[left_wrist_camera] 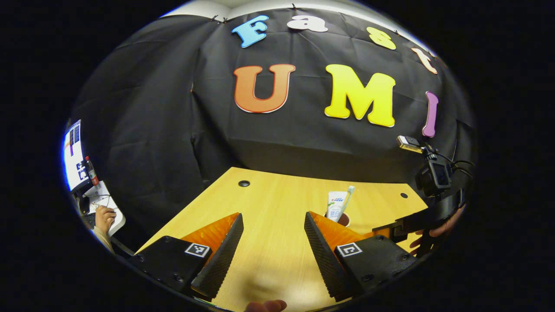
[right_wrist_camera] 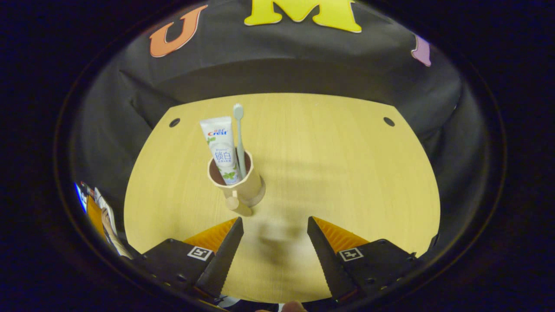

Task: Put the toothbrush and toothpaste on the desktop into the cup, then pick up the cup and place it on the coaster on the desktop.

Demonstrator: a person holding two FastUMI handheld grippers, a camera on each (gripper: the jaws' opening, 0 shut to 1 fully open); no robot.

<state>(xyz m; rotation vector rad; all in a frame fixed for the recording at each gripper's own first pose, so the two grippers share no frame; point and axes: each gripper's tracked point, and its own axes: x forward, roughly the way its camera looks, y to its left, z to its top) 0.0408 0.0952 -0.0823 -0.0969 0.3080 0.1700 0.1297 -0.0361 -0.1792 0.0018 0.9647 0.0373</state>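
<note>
Cup (right_wrist_camera: 237, 184) is the thing to watch now: in the right gripper view it stands upright on the desktop (right_wrist_camera: 347, 164), ahead of the right gripper (right_wrist_camera: 275, 242) and off toward its left finger, well short of sitting between the jaws. Toothpaste (right_wrist_camera: 222, 147) and toothbrush (right_wrist_camera: 239, 138) already stand in it, leaning against the rim, so what seems left is the lift onto the coaster. A round disc appears to lie under the cup's base, but I cannot tell whether that is the coaster.

In the left gripper view the left gripper (left_wrist_camera: 273, 242) hangs over bare wood with its jaws apart and empty; the cup shows just beyond its right finger.

The right gripper's jaws also stand apart, holding nothing. To do the lift well, swing them leftward until the cup is centred, close low on the wall below the rim, and keep it upright so the tall contents do not tip out.
</note>
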